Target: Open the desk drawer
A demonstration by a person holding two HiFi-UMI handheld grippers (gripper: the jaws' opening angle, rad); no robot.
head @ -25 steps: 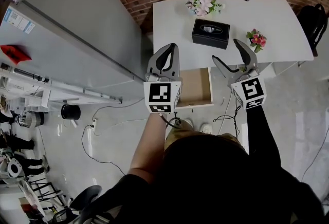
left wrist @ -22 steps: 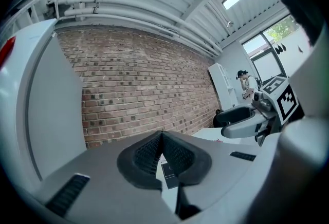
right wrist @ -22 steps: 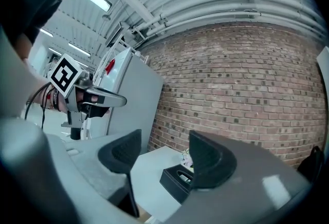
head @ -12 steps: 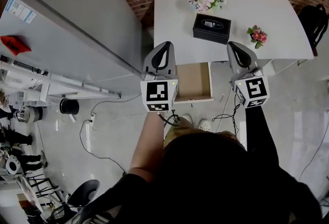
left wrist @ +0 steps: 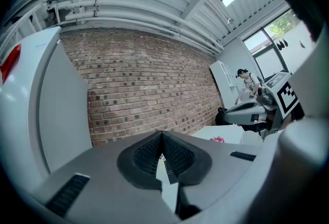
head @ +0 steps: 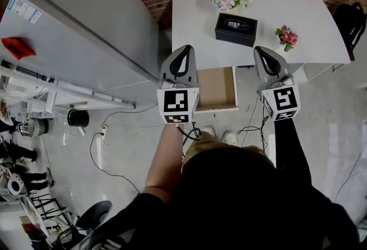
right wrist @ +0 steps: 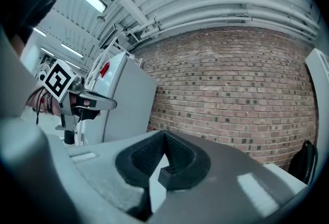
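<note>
My left gripper (head: 183, 50) and right gripper (head: 263, 51) both have their jaws fully closed, with nothing between them. The desk drawer (head: 217, 89) sits between the two grippers and below them, already pulled out from the white desk (head: 304, 19). It shows only a bare brown floor. I judge it rigid, light and free-sliding. Grip it at the front edge nearest me.

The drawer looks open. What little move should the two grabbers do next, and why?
Probably just draw both grippers back toward the body and stop. The drawer already stands pulled out from under the white desk, with its brown inside showing. The left gripper and the right gripper both have their jaws shut on nothing, so there seems to be nothing left to pull.
</note>
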